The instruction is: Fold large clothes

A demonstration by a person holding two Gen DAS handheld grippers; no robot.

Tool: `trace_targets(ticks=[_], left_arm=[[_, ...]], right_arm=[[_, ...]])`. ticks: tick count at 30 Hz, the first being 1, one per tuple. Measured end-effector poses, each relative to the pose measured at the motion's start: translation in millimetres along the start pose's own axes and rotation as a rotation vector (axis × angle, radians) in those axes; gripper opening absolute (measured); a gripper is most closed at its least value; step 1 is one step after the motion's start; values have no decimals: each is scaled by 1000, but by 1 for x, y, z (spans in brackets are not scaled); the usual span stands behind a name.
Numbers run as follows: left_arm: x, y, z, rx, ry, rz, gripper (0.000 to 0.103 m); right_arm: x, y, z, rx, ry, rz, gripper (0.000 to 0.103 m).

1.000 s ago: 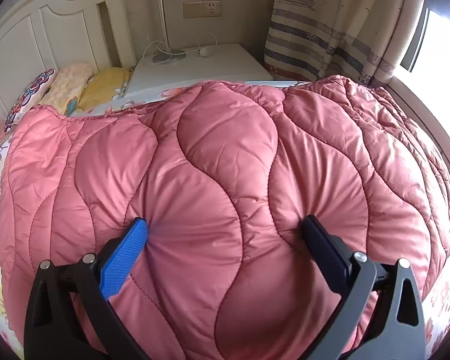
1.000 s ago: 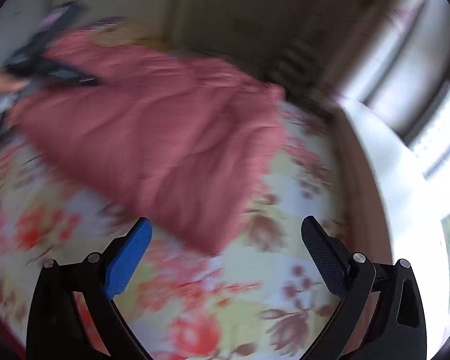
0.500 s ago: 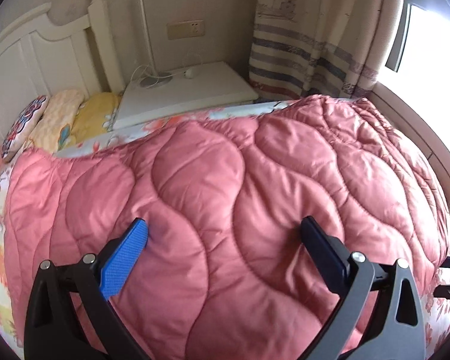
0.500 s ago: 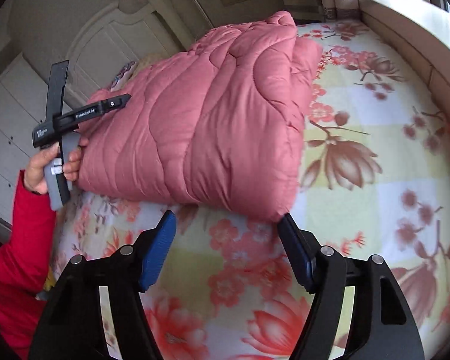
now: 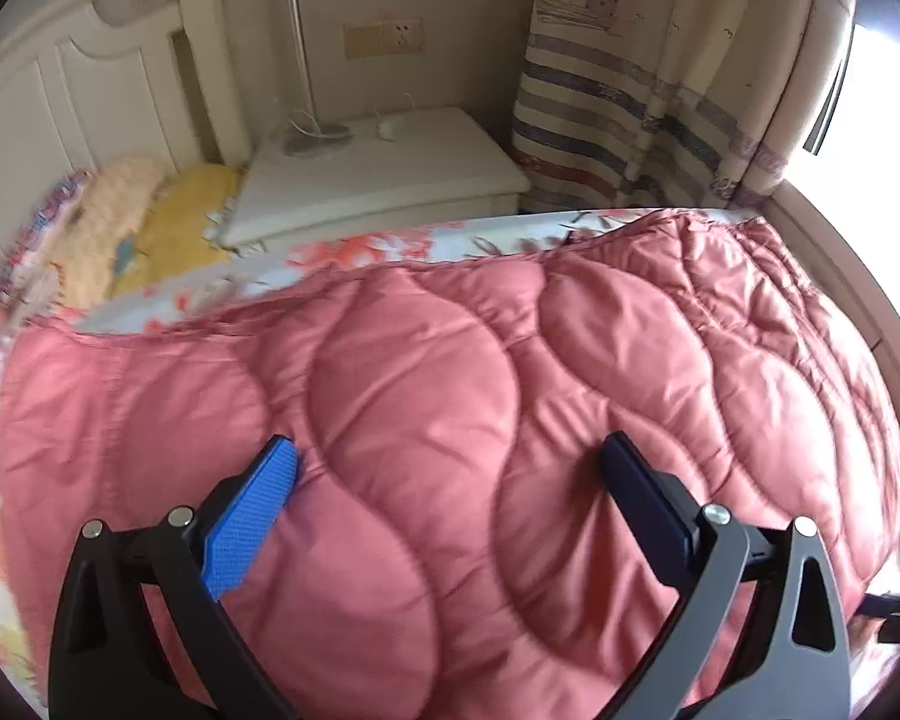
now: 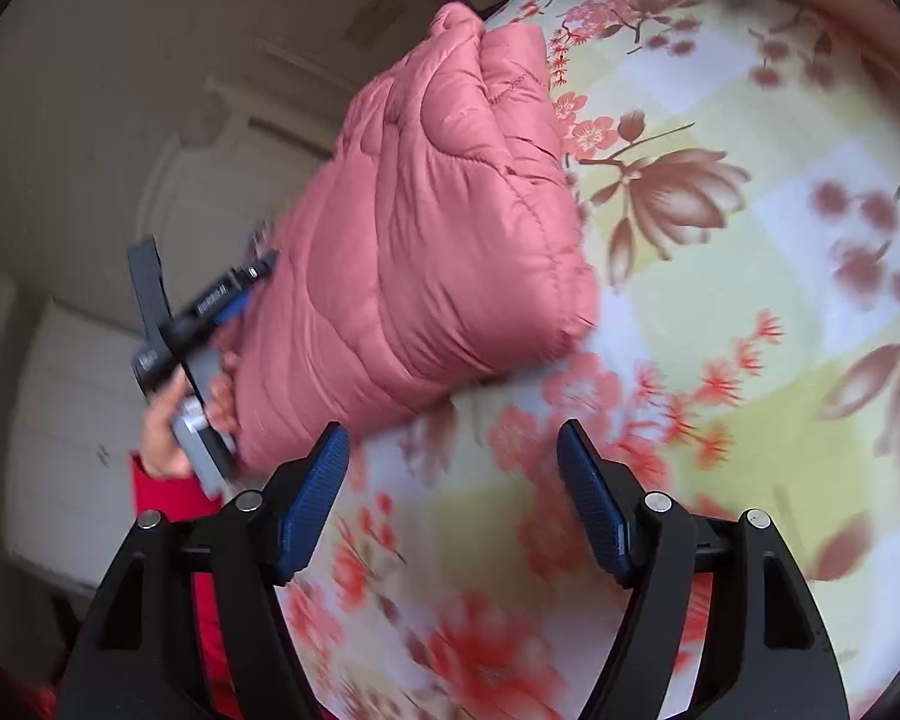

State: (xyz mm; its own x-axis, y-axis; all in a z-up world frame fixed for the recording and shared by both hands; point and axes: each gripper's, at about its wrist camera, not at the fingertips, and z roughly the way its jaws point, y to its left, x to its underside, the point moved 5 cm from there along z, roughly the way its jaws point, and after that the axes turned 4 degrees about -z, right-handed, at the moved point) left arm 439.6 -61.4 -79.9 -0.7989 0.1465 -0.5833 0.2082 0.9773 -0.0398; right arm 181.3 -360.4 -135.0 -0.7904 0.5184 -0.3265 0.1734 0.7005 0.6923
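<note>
**Hand-held grippers flank the folded pink coat**

Left hand-held gripper (image 5: pixel 444 480) has its fingers spread wide, both tips pressed down into the quilted pink coat (image 5: pixel 510 420) with nothing pinched between them. The right hand-held gripper (image 6: pixel 453 456) is also spread and empty, hovering over the floral bed sheet (image 6: pixel 720 312) just beside the coat's near corner.

The coat lies as a thick folded bundle on the bed, its long side running toward the headboard (image 5: pixel 60 120) end, where pillows (image 5: pixel 120 222) rest. A white nightstand (image 5: pixel 378 180) and a striped curtain (image 5: pixel 660 78) stand beyond the far edge of the bed. In the right wrist view, the person's left hand (image 6: pixel 180 420) holds its tool against the bundle's headboard-side end.

The fold looks largely done, though the padding is springy. With no grip on the fabric, the layers could puff open once the pressing fingers lift. A push from one side alone could slide the slick bundle across the sheet and skew its edges. Both views are motion-blurred, so seams are hard to judge.
</note>
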Motion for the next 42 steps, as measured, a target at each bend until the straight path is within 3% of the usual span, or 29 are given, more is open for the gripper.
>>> trace_targets(ticks=[4, 7, 12, 16, 17, 19, 20, 25, 30, 38, 42], left_arm=[[4, 1, 9, -20, 27, -18, 100], [12, 0, 16, -52, 36, 2, 100], [18, -5, 20, -97, 42, 29, 101], [20, -7, 22, -98, 51, 44, 101], [20, -7, 22, -98, 53, 47, 101], [21, -8, 23, -107, 57, 56, 101], [21, -8, 23, -111, 57, 60, 101], [21, -10, 25, -125, 51, 67, 101], [21, -10, 25, -123, 51, 55, 101], [21, -2, 24, -90, 45, 18, 101], [14, 8, 8, -81, 37, 19, 95]], right_arm=[[0, 4, -5, 15, -126, 76, 83], [-5, 3, -11, 26, -188, 116, 84], [-9, 8, -6, 71, -223, 162, 87], [-22, 8, -8, 32, -254, 181, 87], [-22, 12, -2, -14, -240, 173, 83], [-25, 6, 8, -78, -207, 187, 48], [-24, 6, 9, -80, -213, 185, 46], [-30, 45, -11, -11, -266, 4, 37], [-36, 124, -25, 69, -305, -270, 37], [-15, 247, 4, 189, -270, -742, 36], [-25, 257, 13, 229, -289, -769, 35]])
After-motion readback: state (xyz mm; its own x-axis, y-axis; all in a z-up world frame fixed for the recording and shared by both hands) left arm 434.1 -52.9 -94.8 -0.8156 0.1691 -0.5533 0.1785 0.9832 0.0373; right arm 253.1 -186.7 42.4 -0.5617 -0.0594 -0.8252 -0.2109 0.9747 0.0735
